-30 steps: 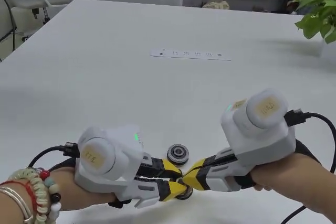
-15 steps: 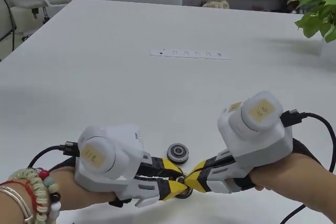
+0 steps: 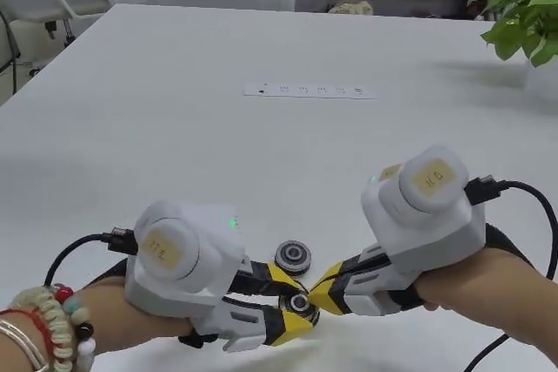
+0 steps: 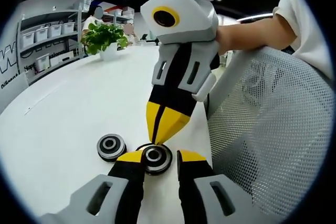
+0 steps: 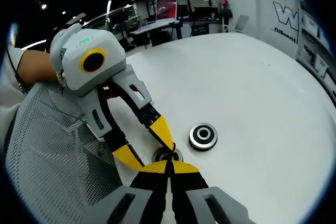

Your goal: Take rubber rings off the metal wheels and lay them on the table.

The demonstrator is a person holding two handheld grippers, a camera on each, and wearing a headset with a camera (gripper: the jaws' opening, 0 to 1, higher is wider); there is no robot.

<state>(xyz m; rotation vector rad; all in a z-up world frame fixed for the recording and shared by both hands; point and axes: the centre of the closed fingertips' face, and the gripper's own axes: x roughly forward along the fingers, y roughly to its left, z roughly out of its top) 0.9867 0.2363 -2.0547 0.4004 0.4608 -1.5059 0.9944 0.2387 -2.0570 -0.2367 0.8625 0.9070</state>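
Head view: left gripper [image 3: 292,315] clamps a metal wheel [image 3: 301,304] just beside the loose wheel [image 3: 294,256]. Left gripper view: wheel looks stiff and heavy, its rubber ring [image 4: 168,160] probably stretchy. Right gripper view: right gripper [image 5: 169,167], jaws closed, sits at that ring's edge, the likely hold.

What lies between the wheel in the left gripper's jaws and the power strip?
In the head view, the second wheel, just beyond the gripped wheel; then bare table up to the power strip.
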